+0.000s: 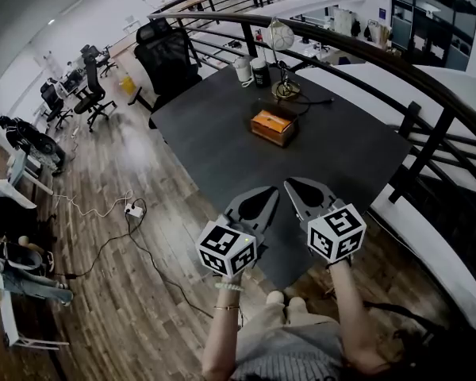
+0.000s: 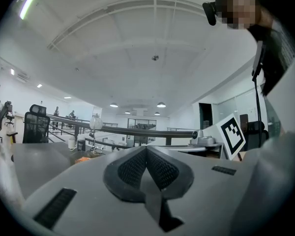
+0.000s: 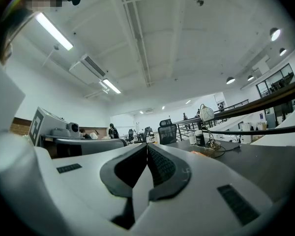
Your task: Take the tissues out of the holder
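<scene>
Dark table (image 1: 206, 133) carries the tissue holder (image 1: 271, 125), well beyond left gripper (image 1: 270, 190) and right gripper (image 1: 290, 184), both closed, empty.

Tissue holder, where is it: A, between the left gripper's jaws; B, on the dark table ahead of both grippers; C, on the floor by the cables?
B: the tissue holder sits on the dark table, apart from the left gripper and right gripper, both with jaws together and empty.
</scene>
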